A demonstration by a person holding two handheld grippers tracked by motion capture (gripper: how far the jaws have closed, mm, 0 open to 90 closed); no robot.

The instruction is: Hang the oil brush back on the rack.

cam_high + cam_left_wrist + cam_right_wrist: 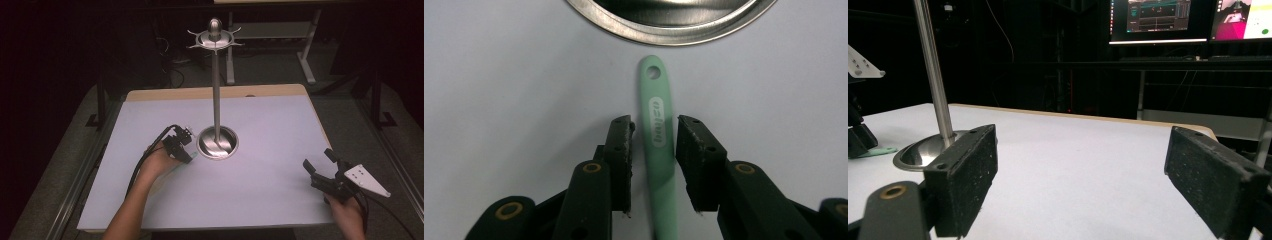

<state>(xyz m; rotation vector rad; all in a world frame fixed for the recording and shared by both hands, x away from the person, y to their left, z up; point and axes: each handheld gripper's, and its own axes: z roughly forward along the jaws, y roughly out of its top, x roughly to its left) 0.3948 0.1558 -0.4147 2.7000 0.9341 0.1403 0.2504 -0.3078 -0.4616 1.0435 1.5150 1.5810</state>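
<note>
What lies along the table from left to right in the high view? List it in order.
Left gripper over a green handle → metal stand with its round base and tall pole → right gripper, fingers apart, near the table's right edge.

dark room, lit monitors behind a white table.

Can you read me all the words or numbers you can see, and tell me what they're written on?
Green handle: white letters in an oval label, too blurred to read for sure.
Monitors behind the table: small writing and coloured shapes, too small to read.
Metal stand, table and the grippers: no words or numbers I can see.
</note>
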